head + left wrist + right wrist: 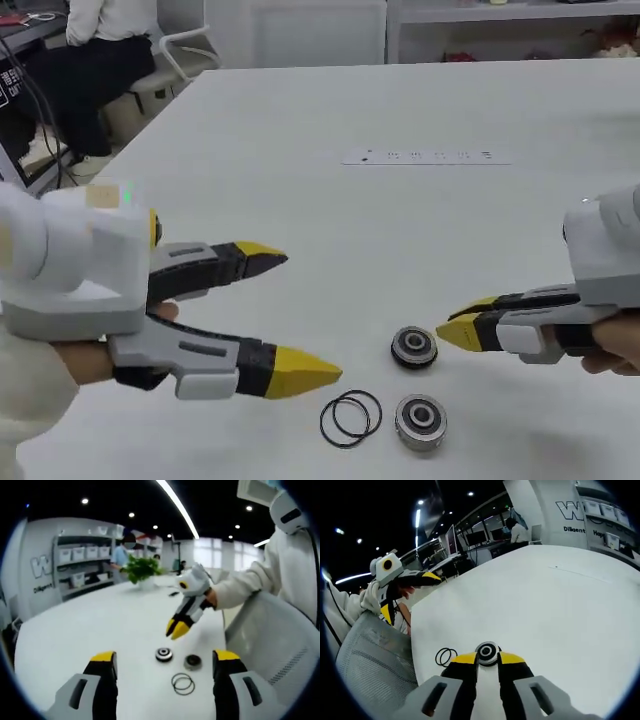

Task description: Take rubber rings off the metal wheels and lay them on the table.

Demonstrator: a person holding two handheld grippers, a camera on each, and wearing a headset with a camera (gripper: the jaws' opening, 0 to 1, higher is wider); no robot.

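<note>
On the white table [330, 200] lie two small metal wheels. The farther wheel [413, 346] [164, 654] [487, 651] wears a black rubber ring. The nearer wheel [421, 420] [192, 661] looks bare. Beside it lie two loose black rings [350, 417] [183, 683] [446, 656], overlapping. My right gripper [452, 328] [488, 658] [177, 628] points at the ringed wheel, its jaws a narrow gap apart, tips just short of it. My left gripper [310, 315] [165, 657] [407, 595] hovers wide open to the left of the wheels and rings, holding nothing.
A white label strip [425, 156] lies farther back on the table. A seated person [100, 50] and a chair [185, 45] are beyond the far left corner. A potted plant [142, 570] stands at one end, shelves [80, 565] behind it.
</note>
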